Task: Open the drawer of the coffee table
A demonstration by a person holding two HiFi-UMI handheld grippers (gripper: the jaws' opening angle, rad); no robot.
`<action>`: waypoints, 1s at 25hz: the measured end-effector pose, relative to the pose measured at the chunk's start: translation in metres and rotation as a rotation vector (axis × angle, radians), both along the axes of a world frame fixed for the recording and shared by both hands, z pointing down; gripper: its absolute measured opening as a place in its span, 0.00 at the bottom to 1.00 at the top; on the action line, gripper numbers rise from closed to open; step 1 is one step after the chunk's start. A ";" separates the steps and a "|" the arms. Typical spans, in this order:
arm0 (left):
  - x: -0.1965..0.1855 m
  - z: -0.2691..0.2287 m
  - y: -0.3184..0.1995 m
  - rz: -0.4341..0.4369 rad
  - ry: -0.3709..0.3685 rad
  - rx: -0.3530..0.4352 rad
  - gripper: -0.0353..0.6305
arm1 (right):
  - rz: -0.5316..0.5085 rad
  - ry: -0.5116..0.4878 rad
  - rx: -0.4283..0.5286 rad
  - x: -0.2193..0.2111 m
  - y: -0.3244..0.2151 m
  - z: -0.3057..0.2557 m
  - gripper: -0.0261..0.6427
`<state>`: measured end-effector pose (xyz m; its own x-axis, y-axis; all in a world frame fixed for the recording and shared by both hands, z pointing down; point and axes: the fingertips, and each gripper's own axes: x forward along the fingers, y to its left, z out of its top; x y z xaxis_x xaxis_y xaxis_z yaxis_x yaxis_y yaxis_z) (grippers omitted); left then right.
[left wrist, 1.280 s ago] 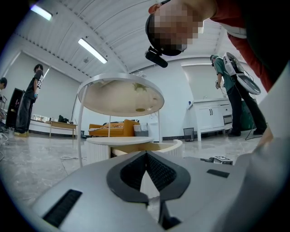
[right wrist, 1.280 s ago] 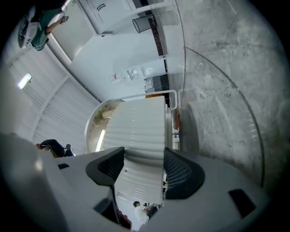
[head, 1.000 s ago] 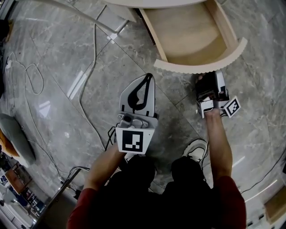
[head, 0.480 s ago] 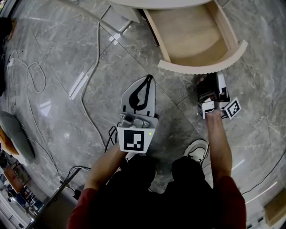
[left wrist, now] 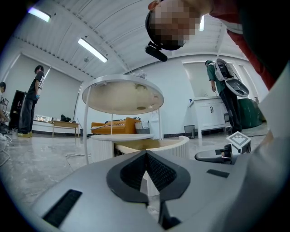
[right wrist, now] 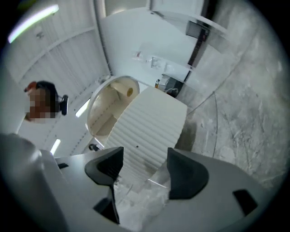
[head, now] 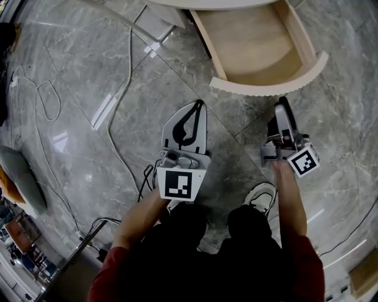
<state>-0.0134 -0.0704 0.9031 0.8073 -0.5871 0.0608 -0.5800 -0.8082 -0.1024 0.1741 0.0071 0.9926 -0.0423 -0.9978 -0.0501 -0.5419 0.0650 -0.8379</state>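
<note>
The coffee table's drawer stands pulled out, showing a bare wooden inside and a curved ribbed front. Only the edge of the table shows at the top of the head view. My right gripper hovers just short of the drawer front, apart from it and turned on its side. In the right gripper view it is open, with the ribbed front beyond the jaws and nothing between them. My left gripper is held over the floor left of the drawer. Its jaws meet, shut on nothing, and point at the drawer.
Cables trail over the marble floor at the left, near a grey cushion-like thing. A shoe is below the right gripper. In the left gripper view an orange sofa, a white cabinet and standing people are behind the table.
My right gripper has drawn back a little from the drawer front and rolled onto its side. The drawer and my left gripper have hardly moved.
</note>
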 end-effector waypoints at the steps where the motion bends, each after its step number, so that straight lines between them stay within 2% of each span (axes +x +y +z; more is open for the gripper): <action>1: -0.002 0.003 0.000 -0.004 -0.005 -0.008 0.07 | 0.002 0.077 -0.034 -0.007 0.002 -0.003 0.47; 4: -0.009 0.010 0.001 -0.020 -0.019 -0.027 0.07 | 0.026 0.343 -0.144 -0.025 0.012 -0.005 0.47; 8: -0.016 0.011 0.002 -0.033 -0.020 -0.021 0.07 | 0.082 0.784 -0.220 -0.046 0.020 -0.019 0.47; 10: -0.018 0.011 0.002 -0.036 -0.019 -0.015 0.07 | 0.097 0.909 -0.225 -0.056 0.021 -0.025 0.47; 13: -0.020 0.010 0.003 -0.038 -0.018 -0.007 0.07 | 0.092 0.954 -0.216 -0.065 0.018 -0.029 0.47; 25: -0.026 0.010 0.001 -0.046 -0.015 -0.008 0.07 | 0.092 0.972 -0.205 -0.068 0.008 -0.035 0.47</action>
<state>-0.0396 -0.0696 0.9127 0.7785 -0.6229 0.0770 -0.6150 -0.7815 -0.1050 0.1061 0.0155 0.9578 0.1040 -0.9848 0.1391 -0.9940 -0.1075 -0.0179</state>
